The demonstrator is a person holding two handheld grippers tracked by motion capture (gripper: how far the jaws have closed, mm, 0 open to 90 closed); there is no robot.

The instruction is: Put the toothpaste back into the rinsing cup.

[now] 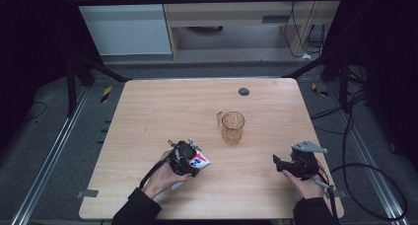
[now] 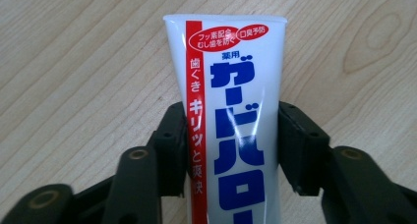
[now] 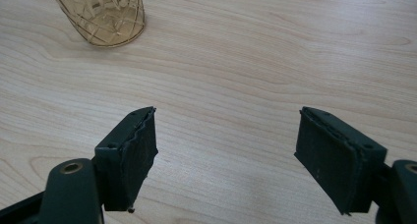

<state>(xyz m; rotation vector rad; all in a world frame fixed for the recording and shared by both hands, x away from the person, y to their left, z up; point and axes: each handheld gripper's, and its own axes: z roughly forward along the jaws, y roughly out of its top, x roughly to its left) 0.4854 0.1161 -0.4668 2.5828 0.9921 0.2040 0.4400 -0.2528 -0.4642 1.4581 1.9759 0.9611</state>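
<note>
The left tool (image 1: 193, 158) is held low near the table's front edge, its jaws pressed against both sides of the toothpaste tube (image 2: 231, 111). The right tool (image 1: 279, 164) is held low at the right, its jaws parted with nothing between them.

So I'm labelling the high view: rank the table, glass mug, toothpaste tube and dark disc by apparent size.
1. table
2. glass mug
3. toothpaste tube, partly hidden by the left gripper, so unsure against the mug
4. dark disc
</note>
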